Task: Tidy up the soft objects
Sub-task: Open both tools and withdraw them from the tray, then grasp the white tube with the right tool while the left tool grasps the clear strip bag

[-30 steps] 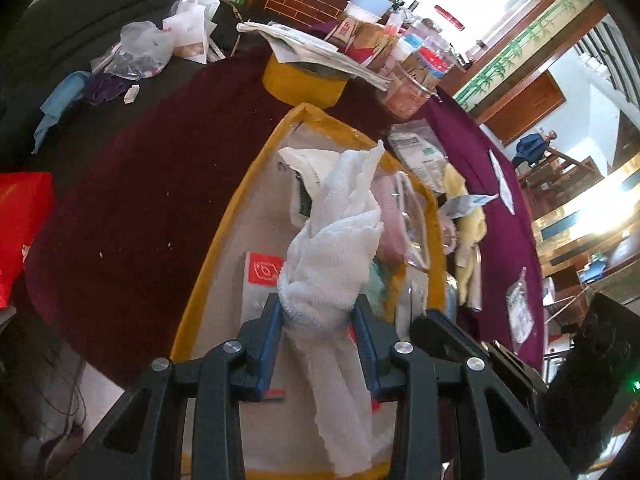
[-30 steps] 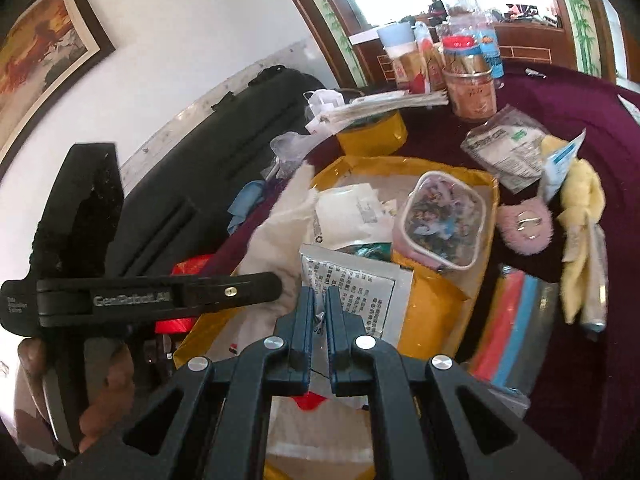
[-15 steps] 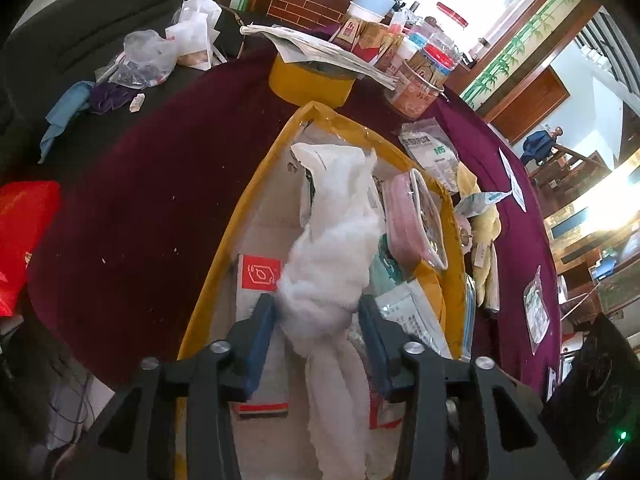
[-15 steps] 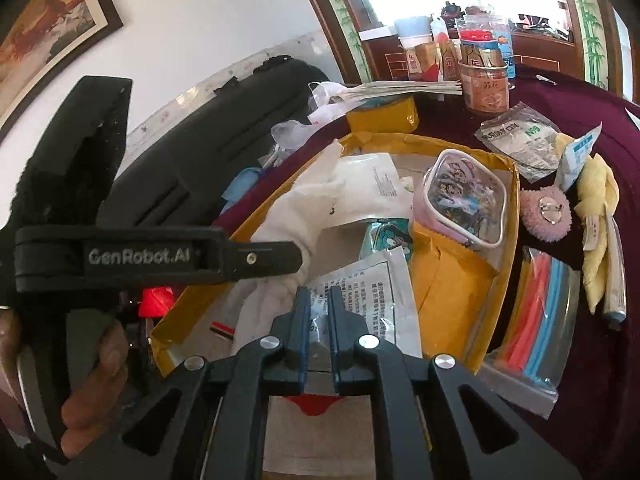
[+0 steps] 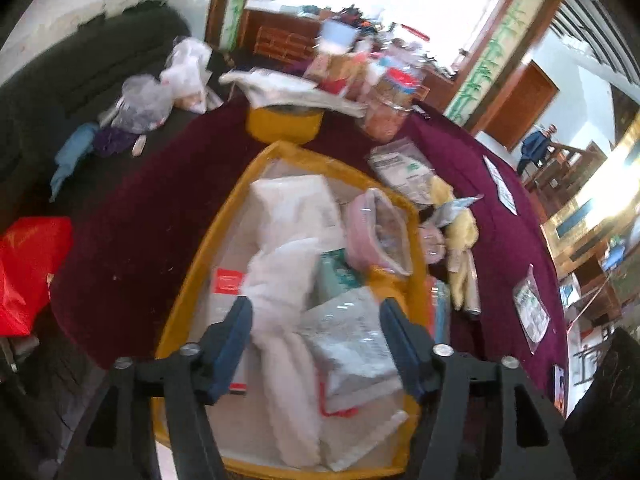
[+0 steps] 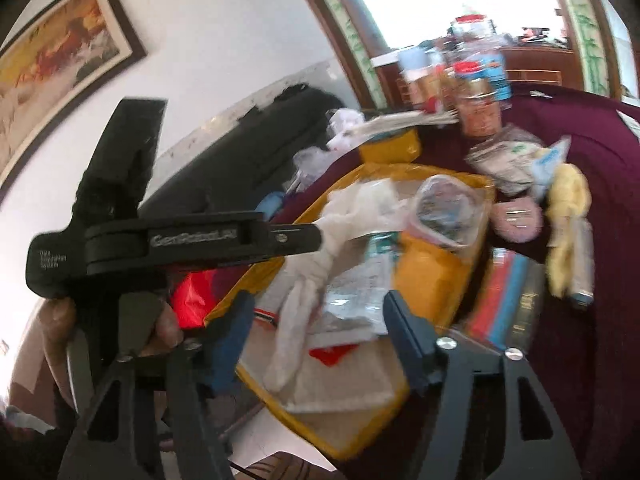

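A yellow-rimmed open bag (image 5: pixel 200 248) lies on the maroon table. In it lies a white towel (image 5: pixel 280 280), stretched lengthwise, beside a printed plastic packet (image 5: pixel 352 340), a teal pack (image 5: pixel 336 276) and a pink clear-lidded pouch (image 5: pixel 376 232). My left gripper (image 5: pixel 316 344) is open above the towel and holds nothing. My right gripper (image 6: pixel 320 336) is open over the same bag (image 6: pixel 424 268), above the packet (image 6: pixel 352 296) and towel (image 6: pixel 304 292). The left gripper's body (image 6: pixel 192 236) shows at left in the right wrist view.
A yellow soft toy (image 5: pixel 460 232) and a red-and-blue pack (image 6: pixel 500 292) lie right of the bag. A pink fluffy pad (image 6: pixel 516 220) lies near it. Jars and papers (image 5: pixel 372 92) crowd the far table edge. A red bag (image 5: pixel 28 268) lies at left.
My left gripper opened and let go of the white towel, which now lies in the bag. My right gripper opened and released the packet. Both pulled back a little.
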{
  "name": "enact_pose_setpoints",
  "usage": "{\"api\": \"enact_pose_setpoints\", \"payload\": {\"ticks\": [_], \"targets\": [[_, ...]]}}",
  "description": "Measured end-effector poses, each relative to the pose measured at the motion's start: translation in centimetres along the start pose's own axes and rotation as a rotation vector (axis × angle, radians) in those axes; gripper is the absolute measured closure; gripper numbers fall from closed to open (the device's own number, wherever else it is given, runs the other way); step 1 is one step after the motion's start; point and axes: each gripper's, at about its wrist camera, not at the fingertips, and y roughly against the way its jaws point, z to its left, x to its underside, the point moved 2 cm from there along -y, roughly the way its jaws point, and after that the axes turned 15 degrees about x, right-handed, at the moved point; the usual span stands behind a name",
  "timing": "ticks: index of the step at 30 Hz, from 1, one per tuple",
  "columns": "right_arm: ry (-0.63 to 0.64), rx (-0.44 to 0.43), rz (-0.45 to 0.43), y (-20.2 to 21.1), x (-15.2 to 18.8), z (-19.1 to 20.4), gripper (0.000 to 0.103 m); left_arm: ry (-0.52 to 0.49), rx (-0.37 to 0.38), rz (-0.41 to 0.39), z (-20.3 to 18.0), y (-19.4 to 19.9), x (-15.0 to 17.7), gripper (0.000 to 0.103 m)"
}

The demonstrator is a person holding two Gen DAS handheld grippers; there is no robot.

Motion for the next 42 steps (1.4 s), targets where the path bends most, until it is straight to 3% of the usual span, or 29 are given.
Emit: {"api": "enact_pose_setpoints", "payload": {"ticks": [4, 8, 14, 26, 31, 37, 42], "targets": [[-0.088, 0.025, -0.015, 2.6, 0.2, -4.5, 0.035, -0.065, 0.035, 0.012, -3.4, -0.3, 0.8, 0.030], [-0.172, 0.110, -0.036, 4.3, 0.5, -9.6, 0.035, -0.111, 0.075, 0.045, -6.2, -1.6, 2.0, 0.030], [-0.277, 0.144, -0.015, 3.7, 0.7, -14.7, 0.040, -0.167, 0.084, 0.094, -8.7, -3.4, 3.7, 0.030], [-0.336, 0.198, 0.129, -2.4, -0.9, -18.2, 0.058, -0.191, 0.093, 0.120, -9.3, -4.6, 4.0, 0.030], [-0.324, 0.265, 0.151, -3.6, -1.7, -18.5, 0.058, -0.191, 0.096, 0.133, -9.3, -5.1, 4.1, 0.030], [-0.309, 0.323, 0.186, -5.8, -2.3, -18.7, 0.066, -0.192, 0.099, 0.147, -9.3, -5.4, 4.5, 0.030], [-0.274, 0.367, 0.146, -6.5, -2.5, -18.4, 0.069, -0.195, 0.094, 0.159, -9.5, -5.8, 4.7, 0.030]]}}
